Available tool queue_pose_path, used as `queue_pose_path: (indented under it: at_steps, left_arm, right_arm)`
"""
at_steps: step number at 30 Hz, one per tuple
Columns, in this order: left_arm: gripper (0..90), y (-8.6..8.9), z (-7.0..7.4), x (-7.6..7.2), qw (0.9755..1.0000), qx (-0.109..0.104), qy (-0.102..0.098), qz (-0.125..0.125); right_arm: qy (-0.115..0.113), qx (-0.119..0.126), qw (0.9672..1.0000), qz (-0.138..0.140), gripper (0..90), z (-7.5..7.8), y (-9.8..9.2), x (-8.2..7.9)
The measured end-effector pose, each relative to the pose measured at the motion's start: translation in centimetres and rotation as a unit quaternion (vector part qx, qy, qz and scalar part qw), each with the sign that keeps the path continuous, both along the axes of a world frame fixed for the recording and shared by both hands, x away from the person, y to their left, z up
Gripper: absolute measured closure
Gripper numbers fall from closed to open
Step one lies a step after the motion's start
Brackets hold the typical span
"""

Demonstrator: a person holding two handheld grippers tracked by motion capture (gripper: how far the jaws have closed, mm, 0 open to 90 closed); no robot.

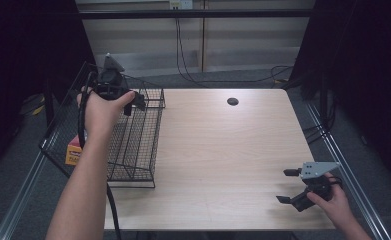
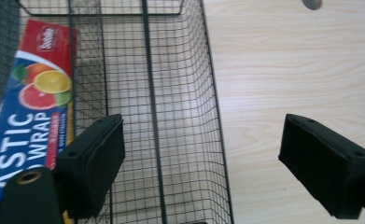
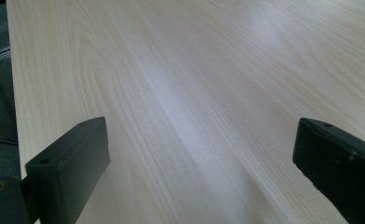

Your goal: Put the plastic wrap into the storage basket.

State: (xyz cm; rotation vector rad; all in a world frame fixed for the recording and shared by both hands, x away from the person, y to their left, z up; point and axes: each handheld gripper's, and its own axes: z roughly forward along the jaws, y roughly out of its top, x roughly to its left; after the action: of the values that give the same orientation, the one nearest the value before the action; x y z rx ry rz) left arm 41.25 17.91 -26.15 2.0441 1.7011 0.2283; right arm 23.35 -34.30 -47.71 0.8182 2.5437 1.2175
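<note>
hand-held gripper (image 2: 201, 172) open, wrap box (image 2: 28, 112) left

Wooden table (image 1: 223, 150) carries a wire basket (image 1: 138, 145) (left edge).

One item bears legible print: the plastic wrap box (image 2: 31, 107) lying in the wire basket (image 2: 185, 116). Its blue face carries large white capitals reading "ASTIC" and "WRAP", the first word cut off at the frame edge. A round white logo sits on the red end panel, too blurred to read. A small red strip of print beside "WRAP" is likewise illegible.
</note>
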Motion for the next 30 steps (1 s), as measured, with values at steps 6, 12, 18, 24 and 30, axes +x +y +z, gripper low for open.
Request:
queue_pose_path:
  at_steps: [6, 12, 18, 24, 30]
  left_arm:
    - [12.7, -1.5, -0.2, 0.0, 0.9997, -0.004, -0.002, -0.022]
    - [12.2, -2.9, -0.7, 0.0, 0.9991, 0.001, -0.003, -0.042]
    - [11.3, -4.3, -1.3, 0.1, 0.9981, -0.008, 0.001, -0.062]
    - [10.8, -5.4, -1.8, 0.0, 0.9969, -0.014, 0.003, -0.077]
    - [10.5, -6.4, -2.1, -0.2, 0.9953, -0.006, 0.002, -0.097]
  right_arm:
    - [0.002, -0.004, 1.0000, 0.002, 3.3, 0.0, 0.1, 0.0]
    - [0.002, -0.003, 1.0000, 0.002, 3.3, 0.0, 0.1, 0.0]
    - [0.001, -0.002, 1.0000, 0.003, 3.3, 0.0, 0.0, 0.0]
    - [0.002, -0.002, 1.0000, 0.003, 3.3, -0.1, 0.0, 0.0]
    - [0.000, -0.003, 1.0000, 0.004, 3.3, 0.0, 0.0, 0.0]
